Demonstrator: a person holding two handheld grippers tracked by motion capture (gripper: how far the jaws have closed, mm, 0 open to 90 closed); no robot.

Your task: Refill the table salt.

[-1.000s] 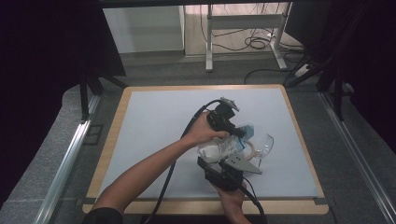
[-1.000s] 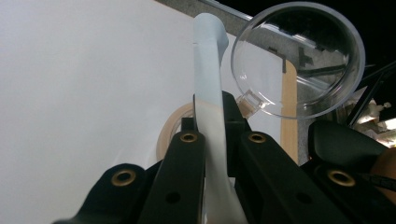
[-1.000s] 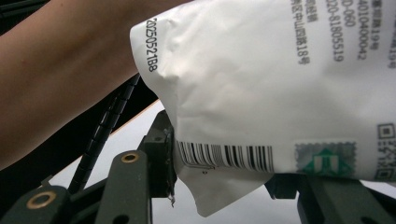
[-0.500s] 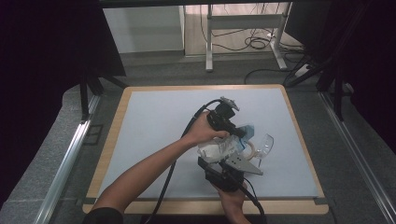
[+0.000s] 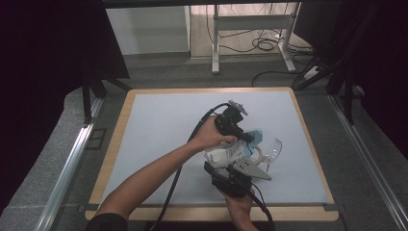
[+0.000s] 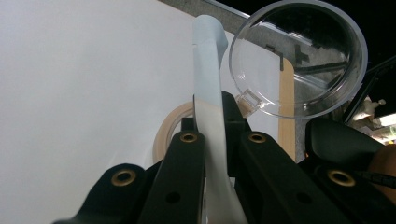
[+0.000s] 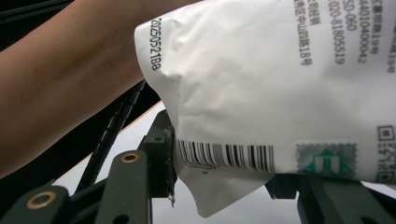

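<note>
White tabletop: left tool pinches pouch top, right tool clamps its bottom

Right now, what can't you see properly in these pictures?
- High view: the bag is mostly hidden by the hand and left gripper; its print is too small to read.
- Right gripper view: the bag's top and right side are cut off by the edges.
- Left gripper view: the tape roll sits half behind the jaws.
- What's inside the bag can't be seen.
</note>
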